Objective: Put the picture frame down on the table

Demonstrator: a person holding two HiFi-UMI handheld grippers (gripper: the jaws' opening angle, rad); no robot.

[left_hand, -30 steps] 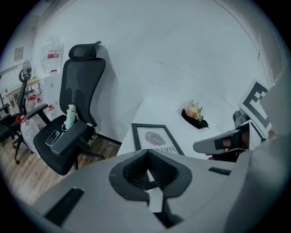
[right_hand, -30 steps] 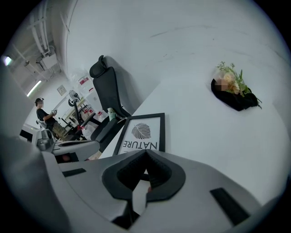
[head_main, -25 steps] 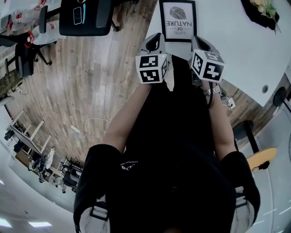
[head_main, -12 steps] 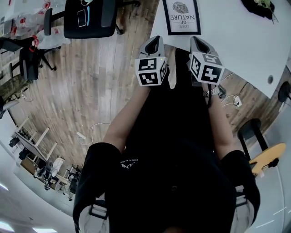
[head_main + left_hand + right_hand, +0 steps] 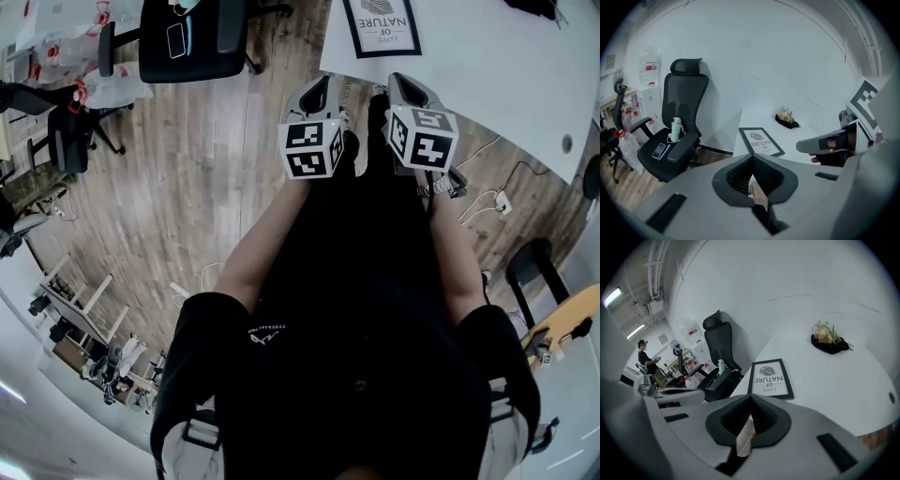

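Already down; the picture frame (image 5: 382, 23) lies flat, face up, on the white counter (image 5: 497, 66) near its edge; I judge it light, stiff, probably glazed so fragile; best pinched across one rim bar; left gripper (image 5: 319, 92) and right gripper (image 5: 405, 89) hover short of the counter, fingers pressed together, gripping nothing, touching nothing.

Picture frame (image 5: 761, 141) lies flat; tool (image 5: 753, 164) seemingly closed.
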